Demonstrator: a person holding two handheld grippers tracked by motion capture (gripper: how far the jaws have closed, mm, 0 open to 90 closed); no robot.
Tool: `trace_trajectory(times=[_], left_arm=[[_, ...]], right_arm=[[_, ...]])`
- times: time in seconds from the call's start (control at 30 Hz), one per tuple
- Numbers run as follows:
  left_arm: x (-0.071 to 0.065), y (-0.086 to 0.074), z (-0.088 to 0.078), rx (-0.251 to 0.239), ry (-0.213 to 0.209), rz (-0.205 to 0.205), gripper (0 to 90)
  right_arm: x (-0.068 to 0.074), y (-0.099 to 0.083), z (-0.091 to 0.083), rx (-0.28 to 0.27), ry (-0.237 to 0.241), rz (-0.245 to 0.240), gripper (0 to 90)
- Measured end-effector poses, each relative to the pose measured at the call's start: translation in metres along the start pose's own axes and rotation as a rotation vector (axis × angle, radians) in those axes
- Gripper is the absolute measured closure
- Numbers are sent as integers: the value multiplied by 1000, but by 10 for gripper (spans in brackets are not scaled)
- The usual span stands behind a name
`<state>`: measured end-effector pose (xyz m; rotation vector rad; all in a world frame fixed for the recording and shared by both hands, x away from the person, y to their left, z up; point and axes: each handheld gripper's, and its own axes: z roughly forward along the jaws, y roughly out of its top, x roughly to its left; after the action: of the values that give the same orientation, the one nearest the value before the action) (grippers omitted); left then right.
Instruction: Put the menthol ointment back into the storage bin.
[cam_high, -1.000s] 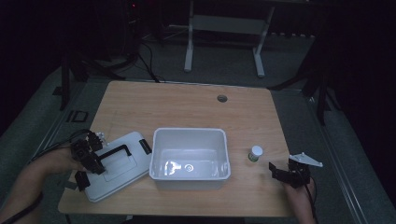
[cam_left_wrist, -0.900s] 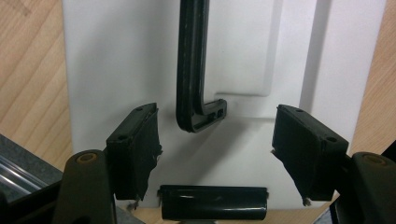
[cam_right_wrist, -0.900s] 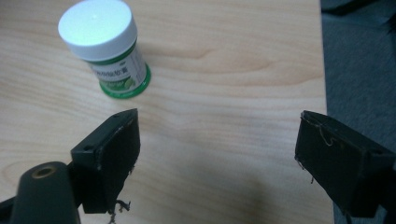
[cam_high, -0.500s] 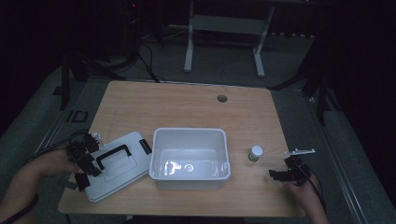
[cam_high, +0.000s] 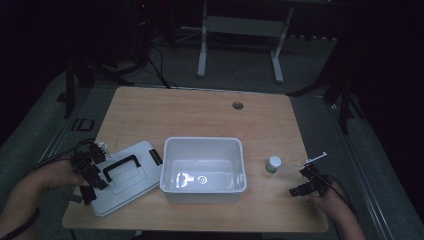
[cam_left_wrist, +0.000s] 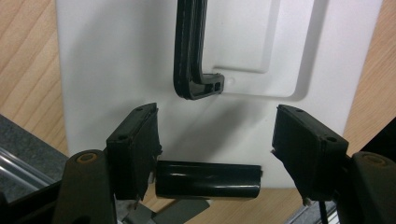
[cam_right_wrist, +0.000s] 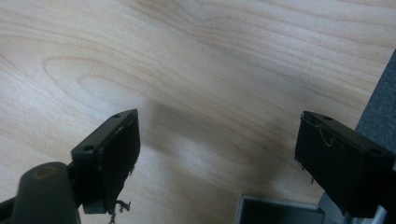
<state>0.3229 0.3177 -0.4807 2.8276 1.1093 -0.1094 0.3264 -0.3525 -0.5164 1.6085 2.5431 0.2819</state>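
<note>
A white lid (cam_high: 131, 186) with a black handle (cam_high: 118, 165) lies flat at the table's front left, one corner against the empty white bin (cam_high: 235, 150). My left gripper (cam_high: 89, 173) stands open at the lid's left edge. In the left gripper view its jaws (cam_left_wrist: 217, 144) straddle the lid (cam_left_wrist: 112, 60), with a black latch (cam_left_wrist: 208, 179) lying between them at the near rim and the handle (cam_left_wrist: 189, 51) just ahead. A small white-capped bottle (cam_high: 273, 164) stands right of the bin. My right gripper (cam_high: 306, 184) is open over bare wood (cam_right_wrist: 217, 154), right of the bottle.
The wooden table (cam_high: 200, 115) has a round cable hole (cam_high: 238, 105) near its far edge. The table's right edge and dark floor (cam_right_wrist: 380, 102) lie close beside the right gripper. A cable (cam_high: 45, 160) trails left from the left gripper.
The lid has turned a little, its right corner coming toward the bin. My left gripper slid back to the lid's left edge. The right gripper turned slightly in place.
</note>
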Motion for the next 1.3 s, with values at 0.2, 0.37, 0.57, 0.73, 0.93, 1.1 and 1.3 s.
trace_trajectory(times=[0.2,0.37,0.57,0.73,0.93,1.1,1.3], left_arm=[[0,-1,-2,-2,-1,-1,315],[-2,-1,-3,2,3,3,315],[0,-3,-4,-17,-16,-14,315],[-1,-3,-2,5,-7,-7,315],[-2,-3,0,11,-7,-3,315],[-2,-3,1,15,-8,-4,315],[-1,-3,1,17,-13,-5,315]], right_arm=[[-3,9,-1,67,-17,-24,140],[-8,20,-2,125,-7,-42,140],[-11,30,-1,206,1,-61,140],[-7,37,0,267,19,-105,140],[-4,44,-3,266,40,-120,141],[0,53,-8,233,46,-147,149],[4,65,-12,208,57,-155,149]])
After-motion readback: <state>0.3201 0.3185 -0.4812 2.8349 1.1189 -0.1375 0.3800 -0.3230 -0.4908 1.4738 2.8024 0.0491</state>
